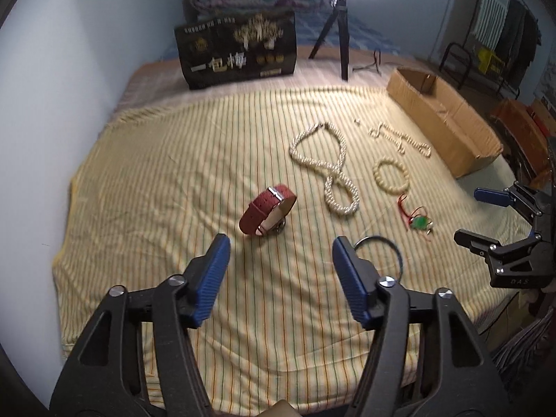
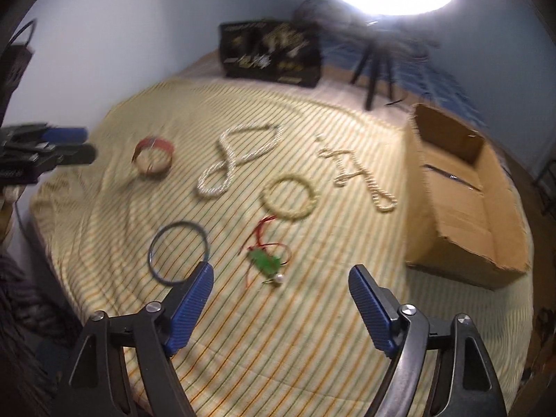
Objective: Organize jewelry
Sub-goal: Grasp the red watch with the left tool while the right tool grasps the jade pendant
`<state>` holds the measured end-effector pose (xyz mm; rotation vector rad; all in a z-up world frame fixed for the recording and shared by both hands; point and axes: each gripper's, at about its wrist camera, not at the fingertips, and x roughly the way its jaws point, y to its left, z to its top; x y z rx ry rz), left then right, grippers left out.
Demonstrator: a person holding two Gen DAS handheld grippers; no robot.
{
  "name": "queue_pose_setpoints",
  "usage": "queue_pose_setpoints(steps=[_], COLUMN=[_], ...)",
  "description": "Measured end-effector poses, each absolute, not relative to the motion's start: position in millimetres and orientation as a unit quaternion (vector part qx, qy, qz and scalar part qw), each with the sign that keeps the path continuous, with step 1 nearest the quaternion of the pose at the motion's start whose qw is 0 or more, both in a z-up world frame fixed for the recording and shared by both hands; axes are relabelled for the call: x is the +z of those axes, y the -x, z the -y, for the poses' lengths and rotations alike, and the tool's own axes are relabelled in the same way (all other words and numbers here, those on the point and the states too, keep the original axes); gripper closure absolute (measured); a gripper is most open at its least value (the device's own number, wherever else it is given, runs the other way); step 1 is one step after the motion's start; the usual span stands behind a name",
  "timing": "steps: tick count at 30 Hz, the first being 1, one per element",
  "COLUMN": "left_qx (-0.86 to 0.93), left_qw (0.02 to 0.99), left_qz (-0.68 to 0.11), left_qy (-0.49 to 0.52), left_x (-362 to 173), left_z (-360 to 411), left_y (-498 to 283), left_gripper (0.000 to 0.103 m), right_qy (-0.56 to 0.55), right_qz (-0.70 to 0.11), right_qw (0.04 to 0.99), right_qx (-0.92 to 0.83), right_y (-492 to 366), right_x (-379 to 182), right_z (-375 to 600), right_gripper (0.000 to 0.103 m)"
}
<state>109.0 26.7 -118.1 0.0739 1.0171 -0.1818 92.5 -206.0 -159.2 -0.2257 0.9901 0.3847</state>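
Yellow striped sheet (image 1: 173, 180) covers the bed, with the jewelry spread out singly, likely so each piece can be picked alone. In the left wrist view the left gripper (image 1: 280, 259) has its fingers apart and empty, aimed between the red watch (image 1: 267, 213) and the dark bangle (image 1: 380, 253); the pearl necklace (image 1: 330, 170) lies beyond.

In the right wrist view the right gripper (image 2: 280, 286) is likewise spread and empty over the green pendant (image 2: 266, 260). The open cardboard box (image 2: 465, 201) sits just beside, probably the destination. The ring light tripod (image 2: 375, 69) stands well clear.
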Motion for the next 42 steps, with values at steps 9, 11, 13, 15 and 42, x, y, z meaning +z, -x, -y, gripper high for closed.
queue_pose_setpoints(steps=[9,11,13,15,42], left_qx=[-0.09,-0.093,-0.095,-0.1,-0.097], left_qw=[0.855,0.852,0.85,0.848,0.825], left_qz=[-0.506,-0.51,-0.513,-0.516,-0.553], left_qy=[-0.064,-0.069,-0.073,-0.075,-0.064], left_x=[-139,-144,-147,-150,-190], left_z=[-31,-29,-28,-27,-25], left_y=[-142,-147,-150,-154,-183], left_gripper=[0.041,0.041,0.041,0.041,0.076], right_qy=[0.138,0.136,0.132,0.133,0.133], right_qz=[-0.509,-0.517,-0.524,-0.527,-0.535], right_qw=[0.818,0.812,0.808,0.806,0.799], right_qx=[0.229,0.232,0.234,0.234,0.241], right_y=[-108,-111,-116,-121,-148], right_x=[-184,-188,-191,-194,-206], right_z=[193,193,191,190,183], right_gripper=[0.041,0.045,0.049,0.051,0.097])
